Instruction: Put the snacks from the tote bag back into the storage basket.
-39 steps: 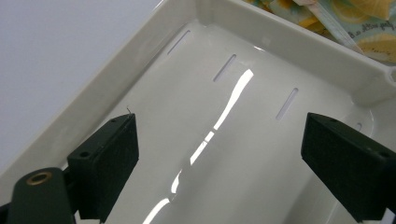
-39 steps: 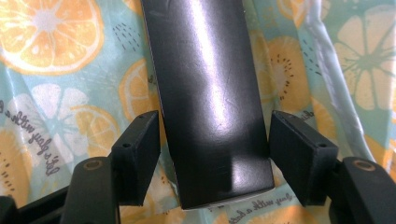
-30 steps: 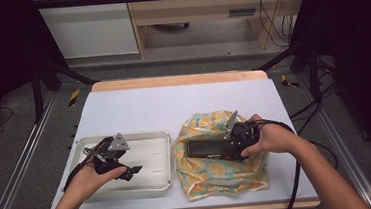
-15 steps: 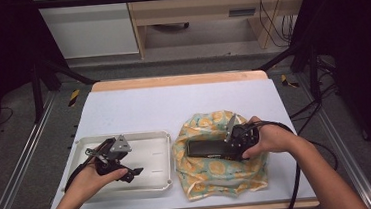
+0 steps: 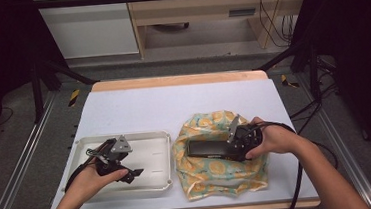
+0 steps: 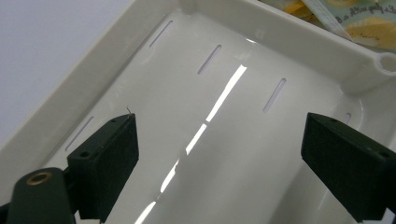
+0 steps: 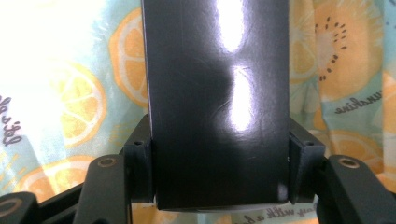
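Jaws clamp one black box [image 7: 219, 102], one tray [image 5: 157, 184]

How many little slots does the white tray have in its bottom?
5 slots show in the white tray: four long ones and a small one by the right jaw. More may be hidden.

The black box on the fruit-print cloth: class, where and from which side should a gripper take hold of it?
Grip the black box across its narrow width at the right-hand end, coming in along its length. Its long flat sides suit the pads, as the right gripper, jaws just closing, shows on the cloth.
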`<state>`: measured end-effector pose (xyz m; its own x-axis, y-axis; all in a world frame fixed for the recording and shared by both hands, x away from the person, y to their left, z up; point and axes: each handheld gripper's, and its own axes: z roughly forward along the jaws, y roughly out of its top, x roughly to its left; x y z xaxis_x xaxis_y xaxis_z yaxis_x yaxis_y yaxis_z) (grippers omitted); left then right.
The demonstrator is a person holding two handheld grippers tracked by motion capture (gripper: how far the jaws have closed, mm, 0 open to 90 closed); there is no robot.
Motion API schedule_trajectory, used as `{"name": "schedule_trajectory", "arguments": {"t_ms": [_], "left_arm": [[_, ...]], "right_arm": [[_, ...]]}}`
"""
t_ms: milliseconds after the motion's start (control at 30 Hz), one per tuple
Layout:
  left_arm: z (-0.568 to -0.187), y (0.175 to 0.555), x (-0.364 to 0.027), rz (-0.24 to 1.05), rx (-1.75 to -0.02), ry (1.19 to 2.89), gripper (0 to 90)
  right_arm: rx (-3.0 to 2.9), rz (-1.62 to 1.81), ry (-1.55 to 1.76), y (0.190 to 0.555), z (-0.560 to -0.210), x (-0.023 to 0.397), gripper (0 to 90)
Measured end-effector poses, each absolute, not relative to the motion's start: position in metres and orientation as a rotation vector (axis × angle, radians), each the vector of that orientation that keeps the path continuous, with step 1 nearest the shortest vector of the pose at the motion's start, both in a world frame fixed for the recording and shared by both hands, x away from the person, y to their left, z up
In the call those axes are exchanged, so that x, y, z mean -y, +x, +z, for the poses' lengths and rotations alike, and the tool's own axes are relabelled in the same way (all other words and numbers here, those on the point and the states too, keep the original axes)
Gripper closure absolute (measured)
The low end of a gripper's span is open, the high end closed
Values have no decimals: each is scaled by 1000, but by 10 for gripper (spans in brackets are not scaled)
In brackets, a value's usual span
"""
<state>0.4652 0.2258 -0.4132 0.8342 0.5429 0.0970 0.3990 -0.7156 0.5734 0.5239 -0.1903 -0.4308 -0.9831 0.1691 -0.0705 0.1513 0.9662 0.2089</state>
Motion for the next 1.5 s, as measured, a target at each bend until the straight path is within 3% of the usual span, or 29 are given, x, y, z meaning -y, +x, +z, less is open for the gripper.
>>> {"name": "schedule_trajectory", "arguments": {"t_ms": [1500], "left_arm": [[-421, 464, -222, 314, -651, 2526, 110]], "right_arm": [[-2870, 558, 204, 493, -374, 198, 433]]}}
